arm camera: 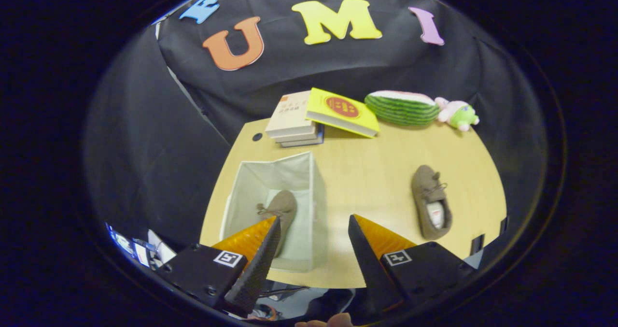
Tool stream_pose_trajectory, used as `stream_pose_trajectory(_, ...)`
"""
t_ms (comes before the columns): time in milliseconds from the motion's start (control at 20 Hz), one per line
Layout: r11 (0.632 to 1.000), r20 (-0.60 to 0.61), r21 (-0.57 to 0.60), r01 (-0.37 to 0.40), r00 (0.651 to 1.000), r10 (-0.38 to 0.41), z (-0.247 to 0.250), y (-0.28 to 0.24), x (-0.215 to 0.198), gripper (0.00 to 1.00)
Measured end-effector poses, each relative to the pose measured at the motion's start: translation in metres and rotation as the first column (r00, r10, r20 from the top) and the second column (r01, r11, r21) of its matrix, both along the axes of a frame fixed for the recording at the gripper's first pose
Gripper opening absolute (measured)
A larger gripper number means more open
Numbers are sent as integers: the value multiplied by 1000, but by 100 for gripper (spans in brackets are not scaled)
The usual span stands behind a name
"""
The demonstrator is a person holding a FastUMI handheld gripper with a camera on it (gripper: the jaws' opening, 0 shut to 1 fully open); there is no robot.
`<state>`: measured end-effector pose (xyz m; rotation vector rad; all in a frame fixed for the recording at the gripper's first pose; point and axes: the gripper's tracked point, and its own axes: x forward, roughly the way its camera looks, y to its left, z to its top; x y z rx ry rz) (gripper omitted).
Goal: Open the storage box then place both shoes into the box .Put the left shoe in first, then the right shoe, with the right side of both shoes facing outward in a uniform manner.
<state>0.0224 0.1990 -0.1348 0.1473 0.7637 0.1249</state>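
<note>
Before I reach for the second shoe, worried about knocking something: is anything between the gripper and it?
Nothing visible. The gripper is open and empty; bare table separates it from the shoe on the table. The storage box sits on the other side.

Storage box (251, 182) matt fabric; shoes (430, 202) suede-like, matt; table (376, 167) smooth wood-look; claw (314, 223) fingers apart, empty.

The storage box (270, 206) is a pale fabric bin, open at the top, standing upright on the left part of the desk (367, 172), lower left of centre in the frame. One brown lace-up shoe (282, 211) lies inside it, toe pointing away. The second brown shoe (430, 202) lies flat on the desk, well apart to the right, opening facing up, toe pointing away.
</note>
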Motion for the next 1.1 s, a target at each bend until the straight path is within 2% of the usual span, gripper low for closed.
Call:
stream_pose_trajectory(100,998,21,-46,36,999,-35,1,-46,-4,92)
stream_pose_trajectory(350,992,-32,-72,107,993,-110,-22,-142,-11,95)
stream_pose_trajectory(500,992,-86,-83,94,991,-101,-45,-175,-14,95)
stream_pose_trajectory(750,983,-93,-177,54,993,-71,-95,-224,3,95)
stream_pose_trajectory(1100,993,-233,-117,24,971,-51,-161,-255,31,96)
